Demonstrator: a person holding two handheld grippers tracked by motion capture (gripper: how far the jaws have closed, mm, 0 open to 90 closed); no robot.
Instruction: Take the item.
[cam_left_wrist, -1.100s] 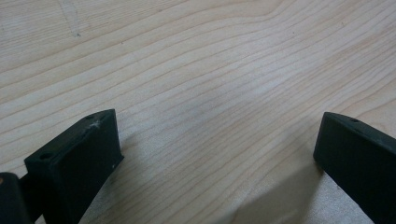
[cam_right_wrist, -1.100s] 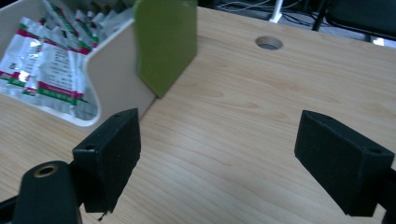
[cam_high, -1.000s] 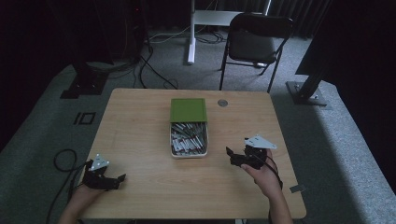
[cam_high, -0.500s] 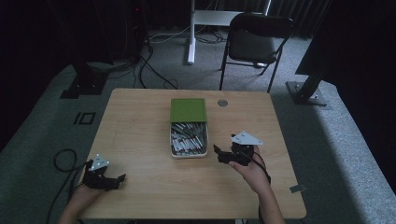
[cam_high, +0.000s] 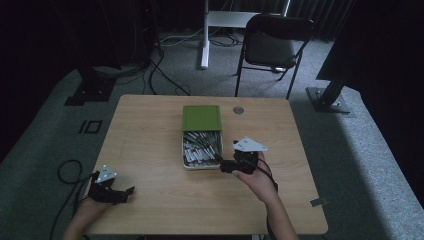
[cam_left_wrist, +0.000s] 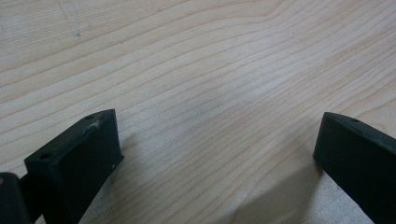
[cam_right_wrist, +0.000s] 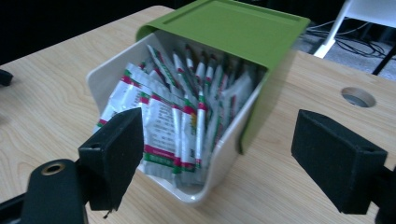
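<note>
1. Right gripper view: right gripper (cam_right_wrist: 219, 158) is hanging with its jaws standing wide apart, nothing between them, the tips framing the near corner of a white box (cam_right_wrist: 219, 154).
2. High view: right gripper (cam_high: 226, 165) is sitting just beside the box's (cam_high: 184, 150) front right corner, close enough that contact cannot be told. The right hand (cam_high: 255, 172) is wrapping the gripper body, with the grey plate (cam_high: 250, 145) showing on top.
3. The box is lying near the middle of the desk (cam_high: 150, 130), slightly toward the far edge. It is holding a packed stack of sachets (cam_right_wrist: 180, 116), white with red and green bands, standing on edge and leaning.
4. A green lid (cam_right_wrist: 233, 28) is covering the far half of the box, slid back, its lip hanging down over the box's side wall; the near half is lying open.
5. A round grommet hole (cam_right_wrist: 358, 97) is sitting in the desk beyond the box, near the far edge.
6. Left gripper view: left gripper (cam_left_wrist: 215, 144) is showing its jaws spread wide, bare wood grain between them, the tips resting close over the desk.
7. High view: left gripper (cam_high: 125, 192) is staying low at the front left corner of the desk, well apart from the box, with the left hand (cam_high: 92, 202) behind it at the desk's edge.
</note>
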